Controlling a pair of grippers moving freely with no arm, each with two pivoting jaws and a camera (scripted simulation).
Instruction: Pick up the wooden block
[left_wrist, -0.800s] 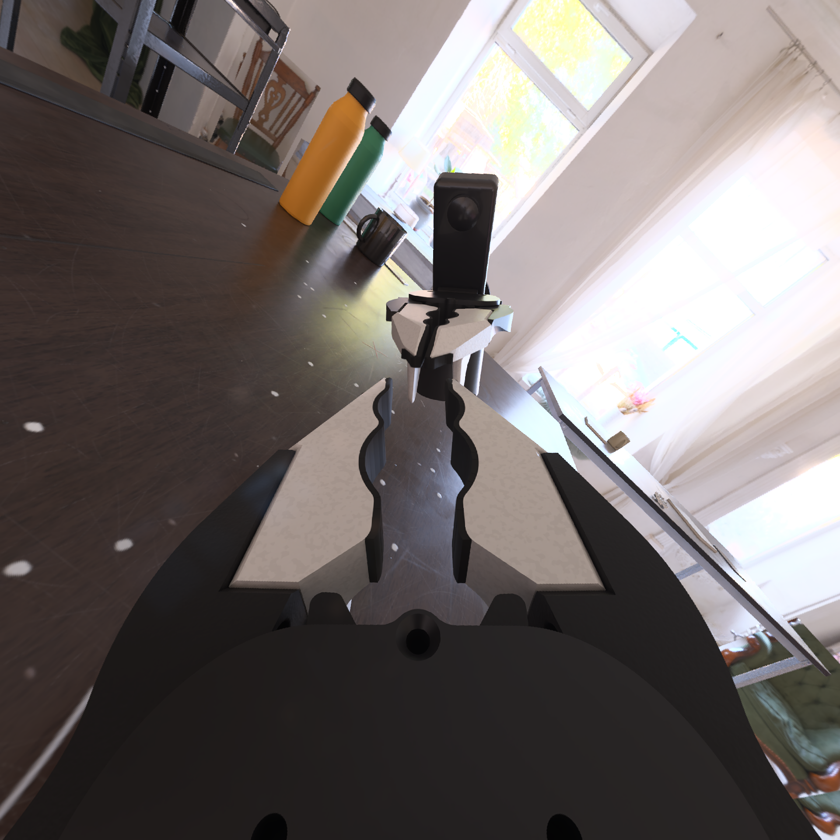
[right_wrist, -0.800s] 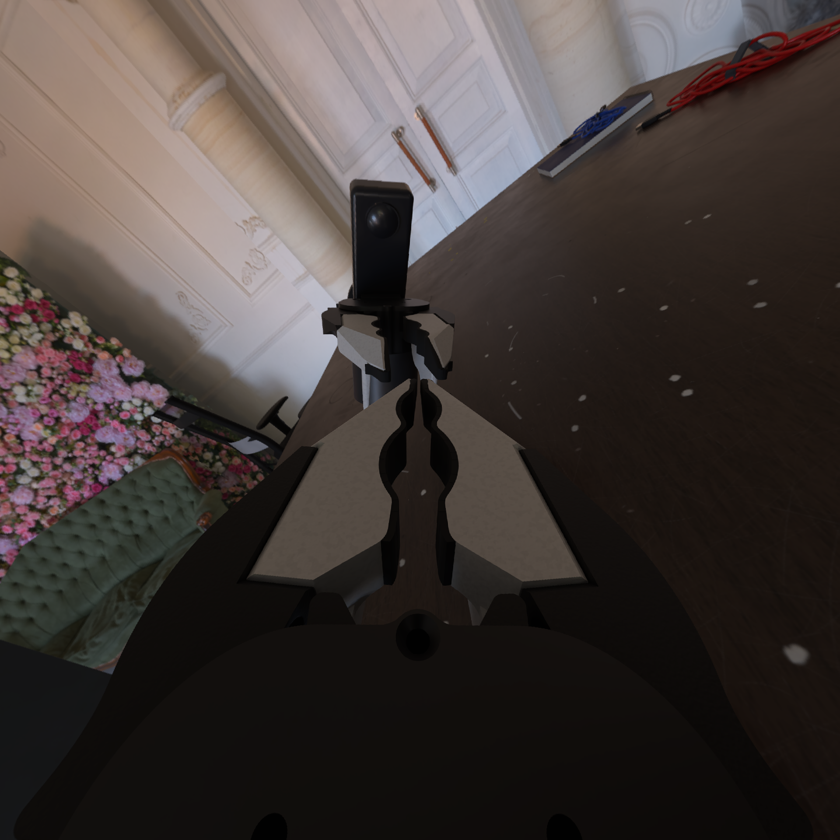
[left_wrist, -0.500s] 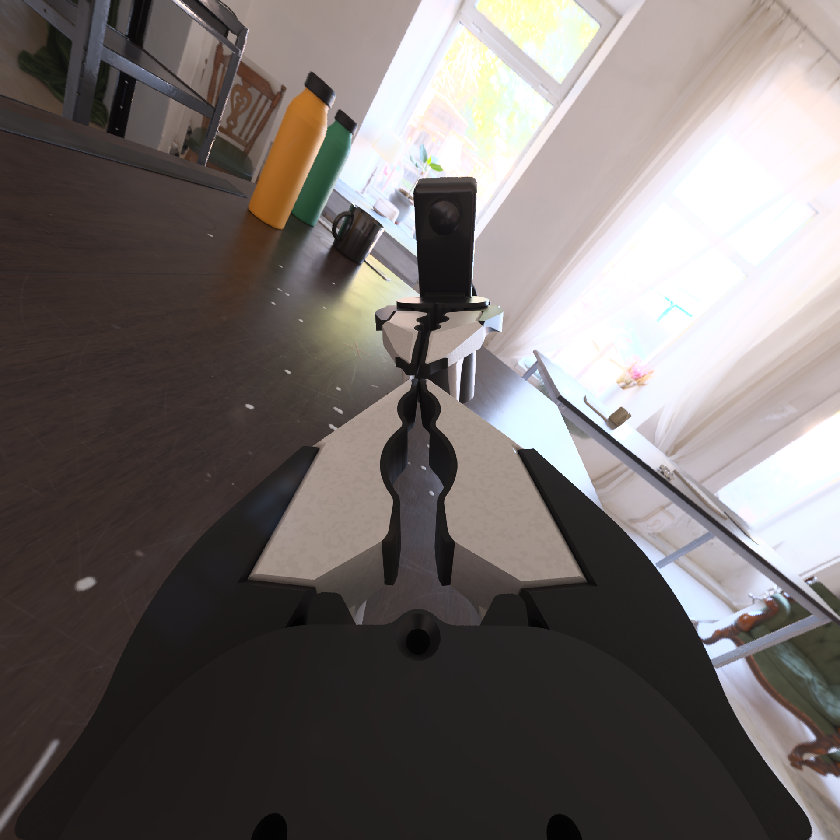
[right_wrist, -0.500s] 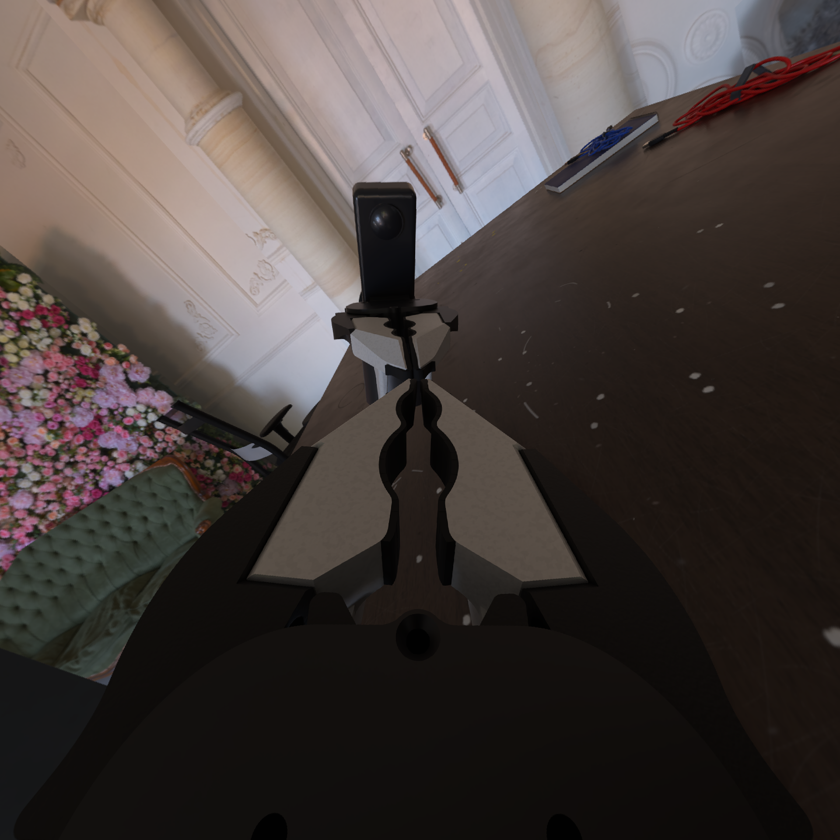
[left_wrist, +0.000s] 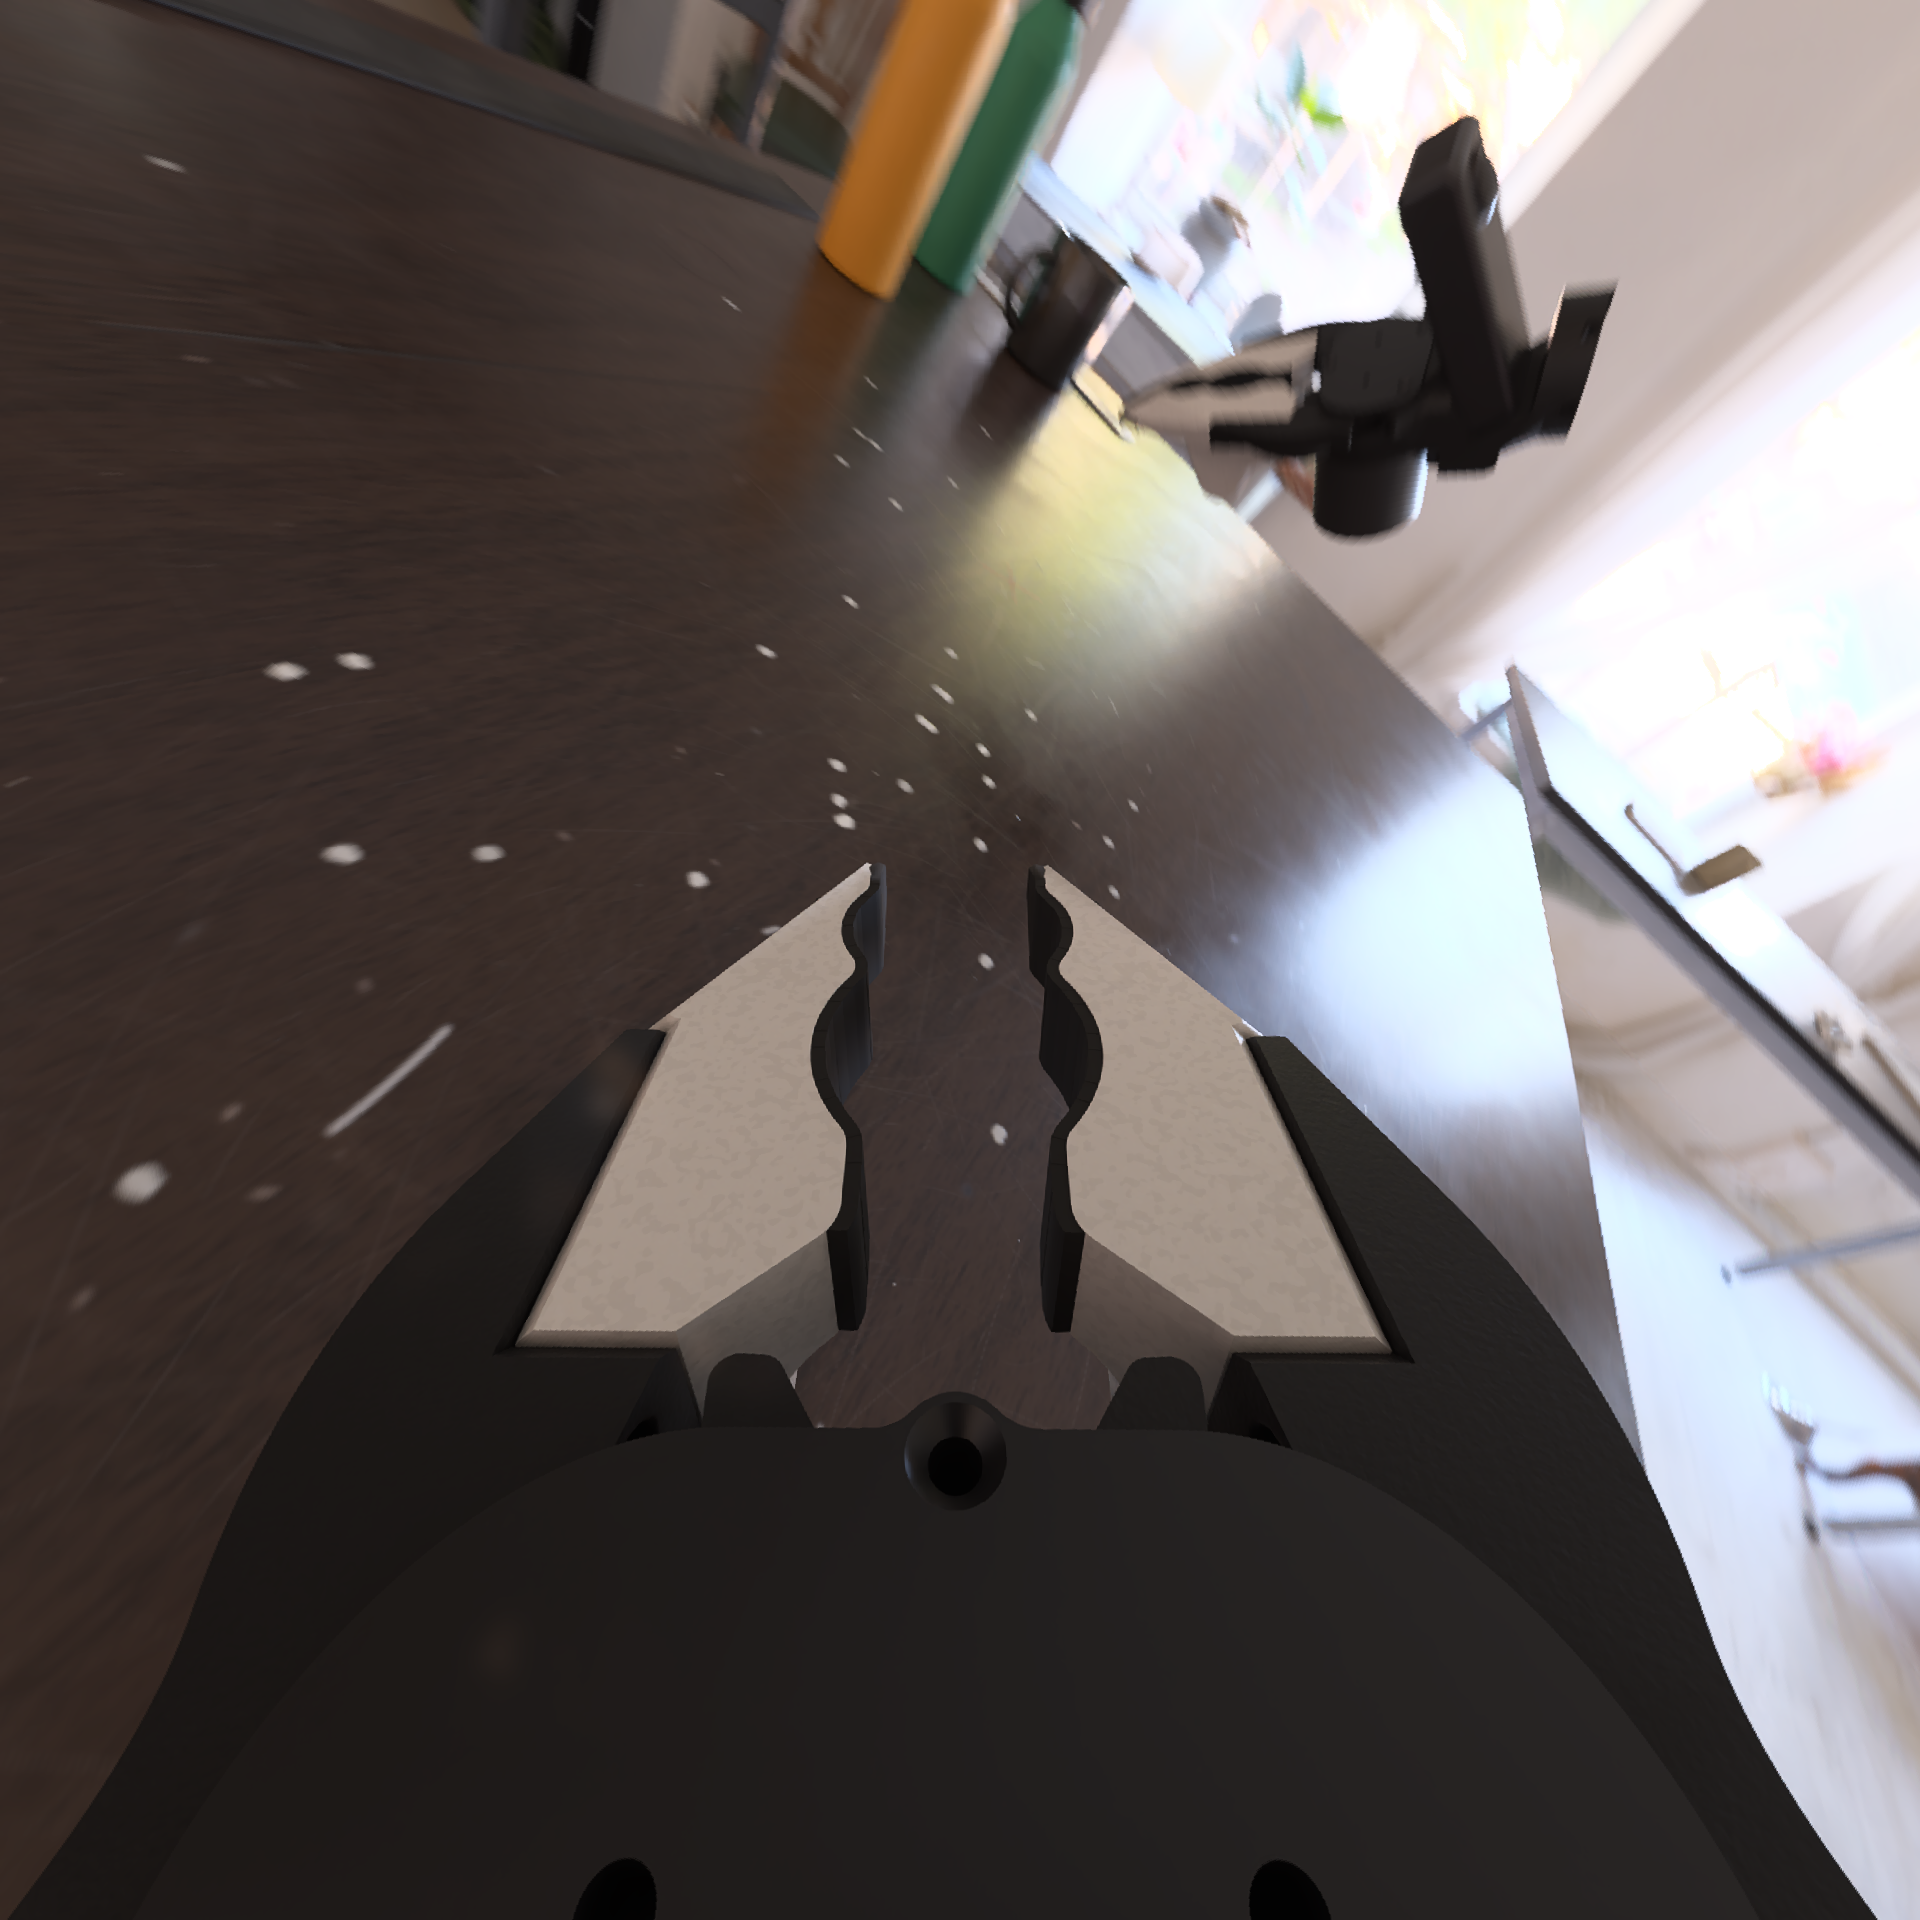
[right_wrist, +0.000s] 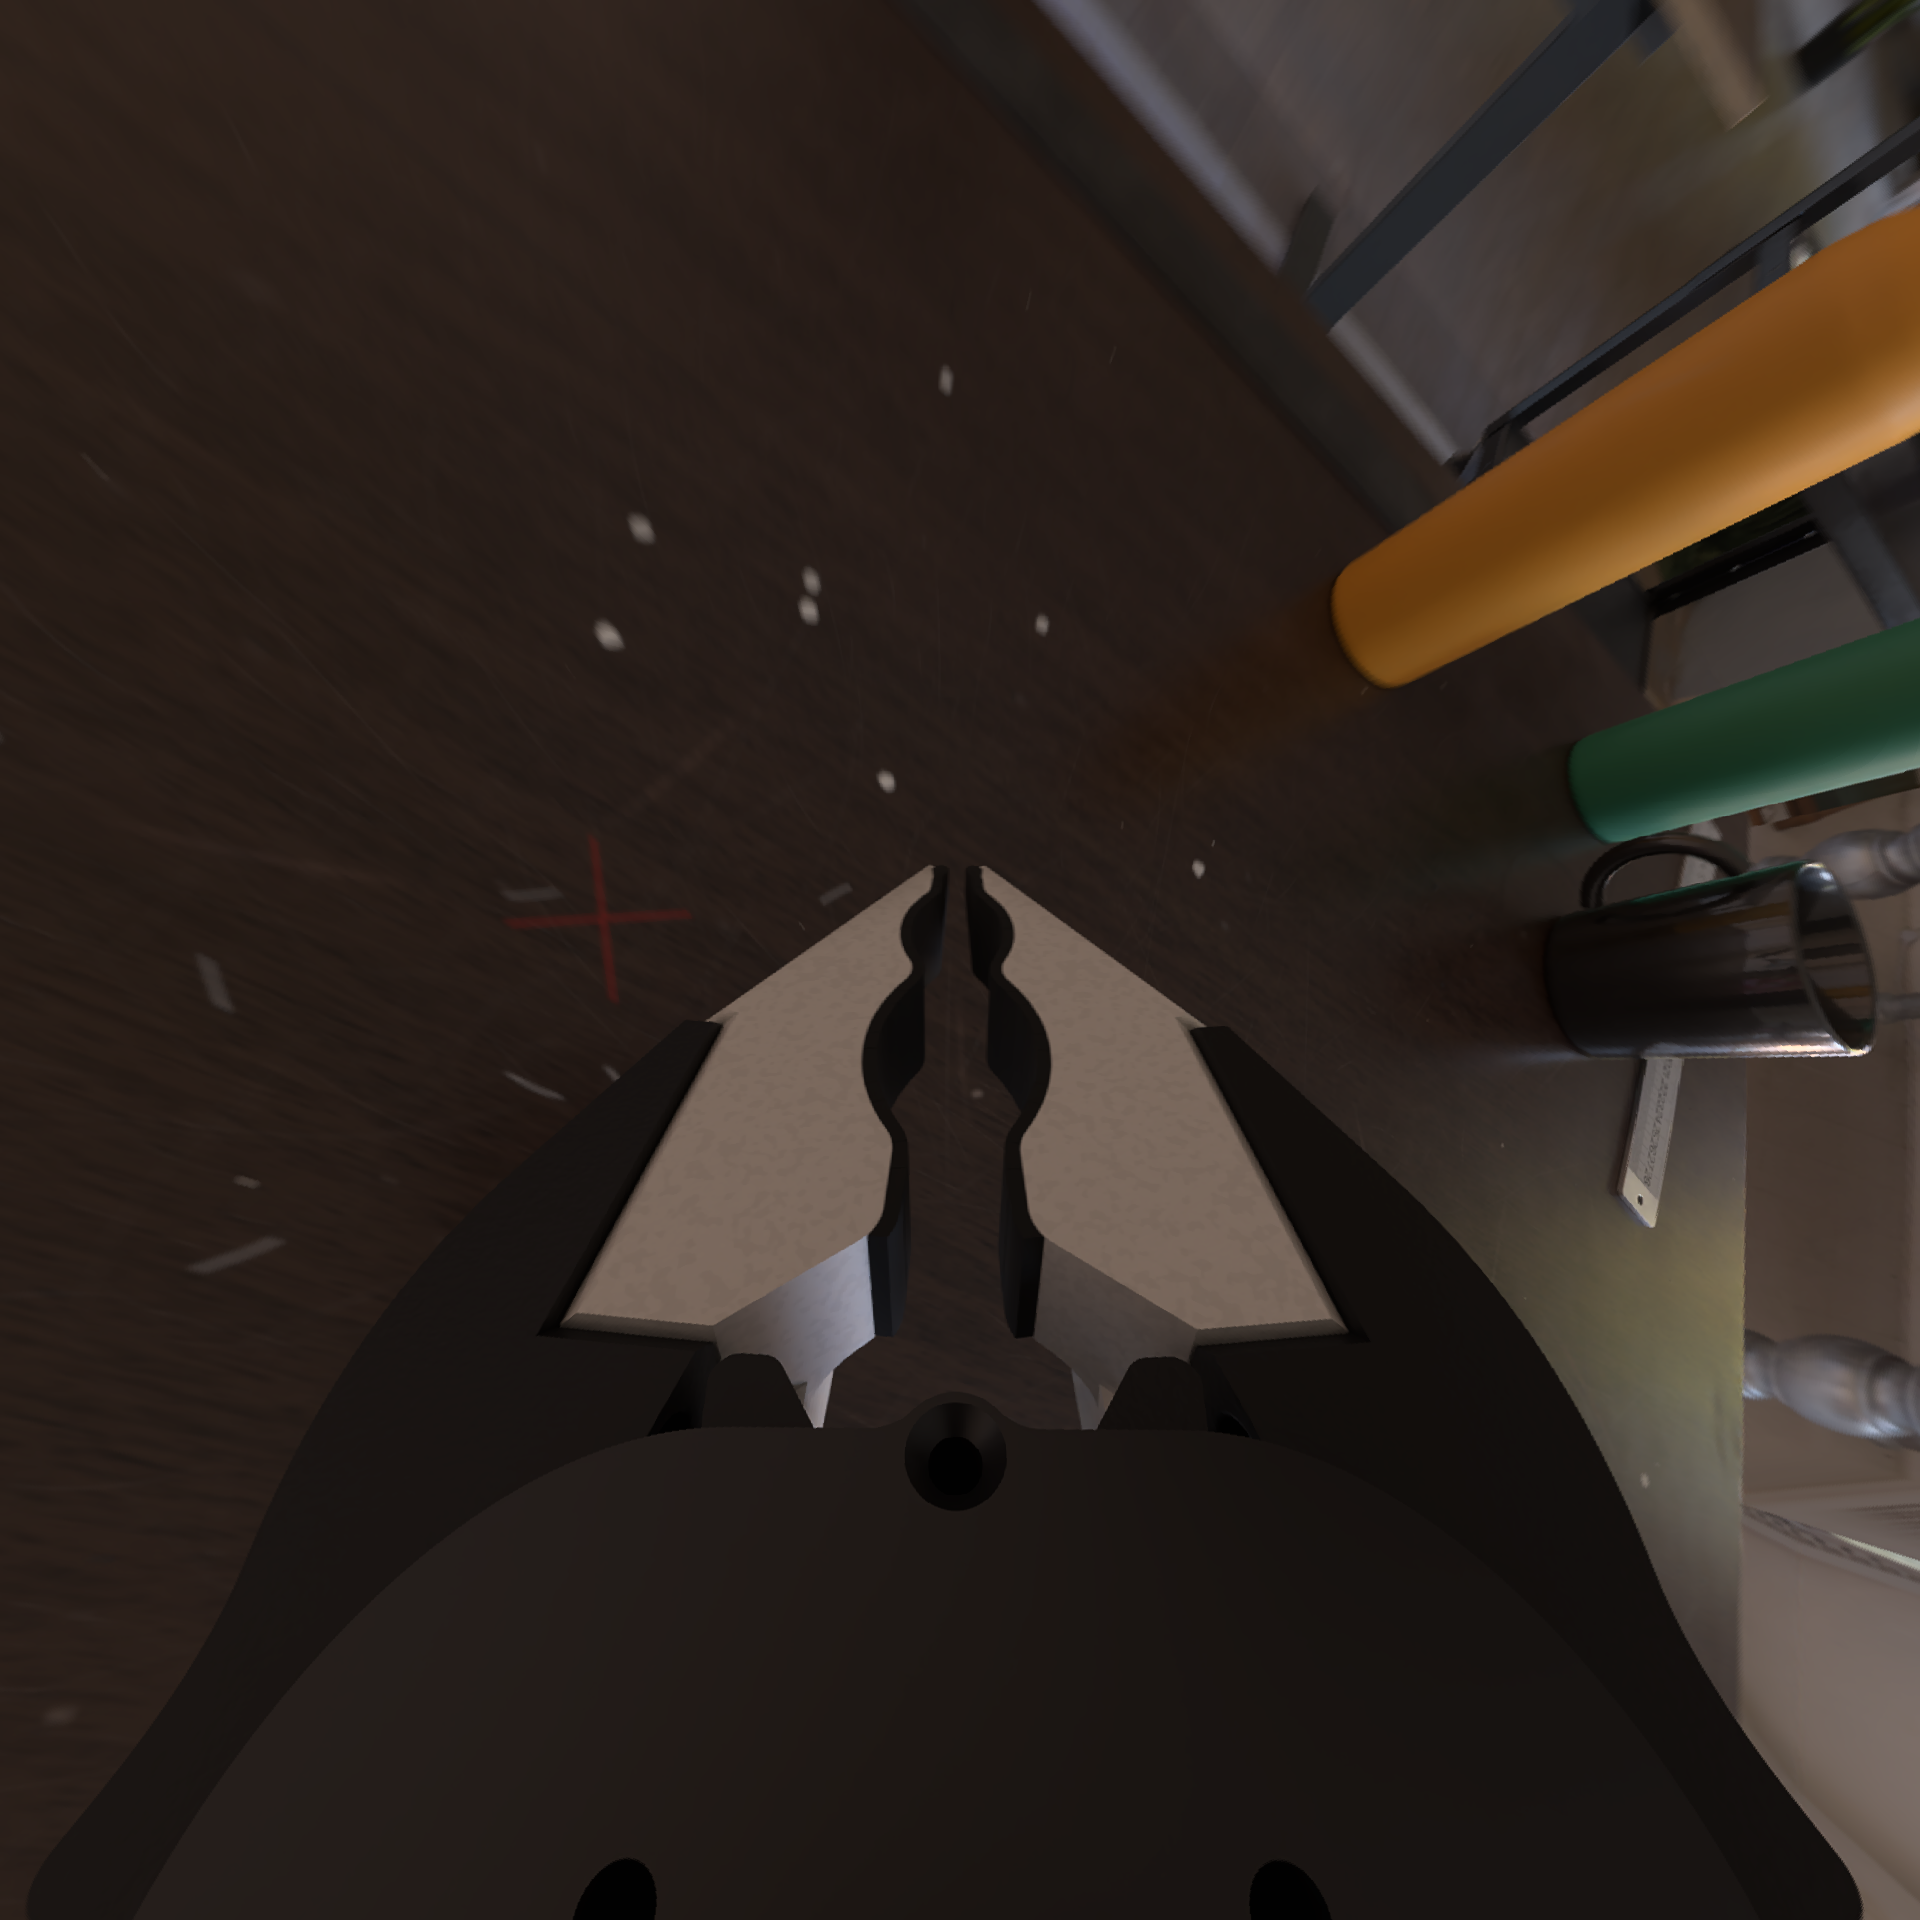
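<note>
**No wooden block in sight yet**

Your left claw (left_wrist: 956, 883) is parted with nothing between its fingers, low over the dark wood counter (left_wrist: 416, 468), probably ready to grab. Your right claw (right_wrist: 956, 873) is nearly closed and empty, aimed down at the counter. The wooden block shows in neither view, so I can't tell where it is. Only the right view shows the thin red cross mark (right_wrist: 601, 916) left of its tips, and the dark glossy mug (right_wrist: 1704, 966), tall orange bottle (right_wrist: 1621, 468) and green bottle (right_wrist: 1745, 748) off to its right.
</note>
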